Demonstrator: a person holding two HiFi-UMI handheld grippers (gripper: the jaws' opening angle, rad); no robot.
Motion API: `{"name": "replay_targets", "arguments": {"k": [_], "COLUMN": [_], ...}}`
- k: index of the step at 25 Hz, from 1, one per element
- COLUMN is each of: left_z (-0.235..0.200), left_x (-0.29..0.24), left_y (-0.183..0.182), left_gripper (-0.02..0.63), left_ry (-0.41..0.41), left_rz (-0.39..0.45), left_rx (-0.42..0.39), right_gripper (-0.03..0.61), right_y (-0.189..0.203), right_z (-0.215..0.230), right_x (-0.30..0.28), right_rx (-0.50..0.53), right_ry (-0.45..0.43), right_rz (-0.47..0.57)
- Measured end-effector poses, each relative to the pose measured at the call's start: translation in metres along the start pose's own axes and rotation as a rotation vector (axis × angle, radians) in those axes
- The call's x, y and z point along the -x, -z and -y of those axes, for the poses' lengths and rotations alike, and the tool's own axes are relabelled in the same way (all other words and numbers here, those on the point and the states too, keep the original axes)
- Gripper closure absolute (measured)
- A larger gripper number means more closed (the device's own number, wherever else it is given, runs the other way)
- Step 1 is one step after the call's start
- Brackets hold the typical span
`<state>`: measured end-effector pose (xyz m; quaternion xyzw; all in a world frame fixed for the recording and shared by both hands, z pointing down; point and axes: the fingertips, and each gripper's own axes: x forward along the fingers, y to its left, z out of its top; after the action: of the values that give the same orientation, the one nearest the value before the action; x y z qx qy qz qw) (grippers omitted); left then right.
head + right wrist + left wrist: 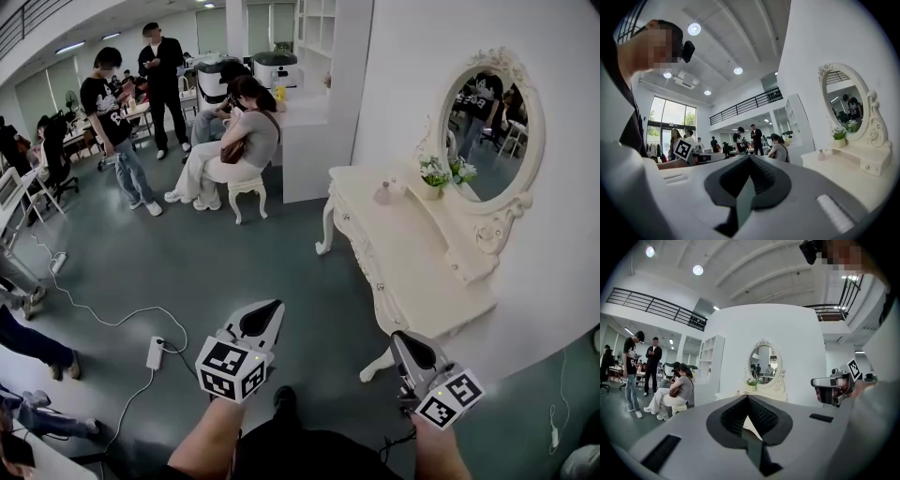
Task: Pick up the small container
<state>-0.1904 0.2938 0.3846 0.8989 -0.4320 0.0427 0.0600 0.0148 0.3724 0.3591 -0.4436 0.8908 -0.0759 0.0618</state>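
Note:
The small pink container [382,194] stands at the far end of the white dressing table [403,262], next to a pot of flowers [432,178]; in the right gripper view the container [821,155] sits far off at the right. My left gripper [267,314] hangs over the floor, well short and left of the table, jaws shut and empty. My right gripper [405,339] is held near the table's front corner, jaws also shut with nothing in them. Both gripper views show the jaws meeting at the tip, the left gripper [747,397] and the right gripper [749,158].
An oval mirror [487,122] backs the table against the white wall. A person sits on a stool [246,187] ahead and others stand beyond. A power strip [156,352] and a white cable [84,305] lie on the floor at left.

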Motion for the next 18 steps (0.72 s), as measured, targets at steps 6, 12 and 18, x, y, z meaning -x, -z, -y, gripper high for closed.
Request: {"name": "replay_targets", "arguments": {"k": [6,12,18], "left_z": [-0.057,-0.112,-0.153], "left_x": [-0.055,-0.095,-0.114], "left_y": [-0.013,-0.013,-0.020], "left_gripper": [0.609,0.609,0.609], "left_ry": [0.014,0.024,0.041], "left_rz": [-0.018,-0.037,-0.035], "left_rx": [-0.016,-0.008,-0.003], "right_gripper": [0.568,0.568,0.568], "right_y": [0.000,0.001,-0.003], "right_z": [0.033,0.057,0.068], "right_x": [-0.070,-0.134,-0.185], "right_rx": [-0.022,-0.028,-0.018], "right_ry": [0.013,0.027,0.039], "right_rz": [-0.021,-0.037,-0.056]}}
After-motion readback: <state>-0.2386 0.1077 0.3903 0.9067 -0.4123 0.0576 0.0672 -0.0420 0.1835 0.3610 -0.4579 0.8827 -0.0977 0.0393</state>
